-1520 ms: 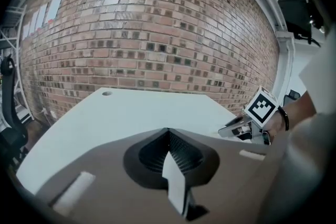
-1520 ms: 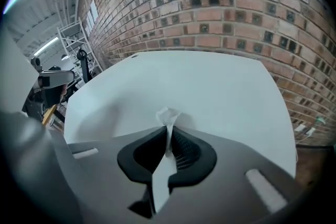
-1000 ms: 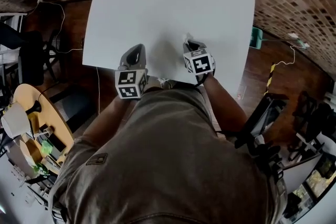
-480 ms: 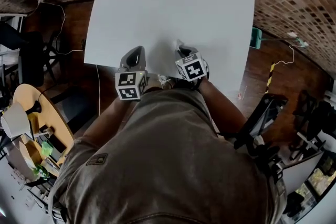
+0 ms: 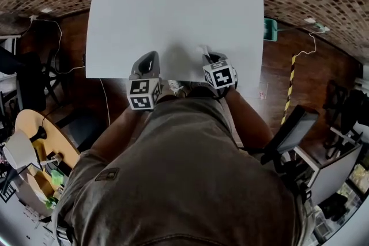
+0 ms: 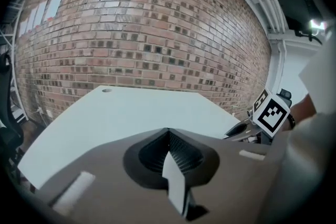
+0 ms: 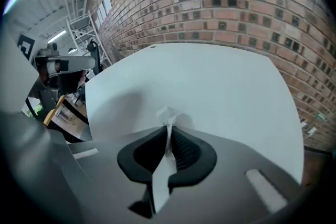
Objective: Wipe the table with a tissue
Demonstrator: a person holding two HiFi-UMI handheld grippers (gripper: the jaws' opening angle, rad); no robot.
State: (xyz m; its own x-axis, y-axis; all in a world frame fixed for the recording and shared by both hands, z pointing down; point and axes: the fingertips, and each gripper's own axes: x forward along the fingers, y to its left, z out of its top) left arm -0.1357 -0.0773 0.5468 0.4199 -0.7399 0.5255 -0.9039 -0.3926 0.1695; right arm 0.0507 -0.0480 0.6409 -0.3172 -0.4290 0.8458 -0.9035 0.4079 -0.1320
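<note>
Two tools point(image 5: 150, 55) point(image 5: 212, 57), one tissue point(image 7: 167, 114), one table point(image 5: 173, 8)

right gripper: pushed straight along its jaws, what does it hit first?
Probably the table: the right gripper, shut on the tissue, points low across the bare white top. Nothing else stands in that line before the brick wall, though the tilt is hard to judge.
</note>
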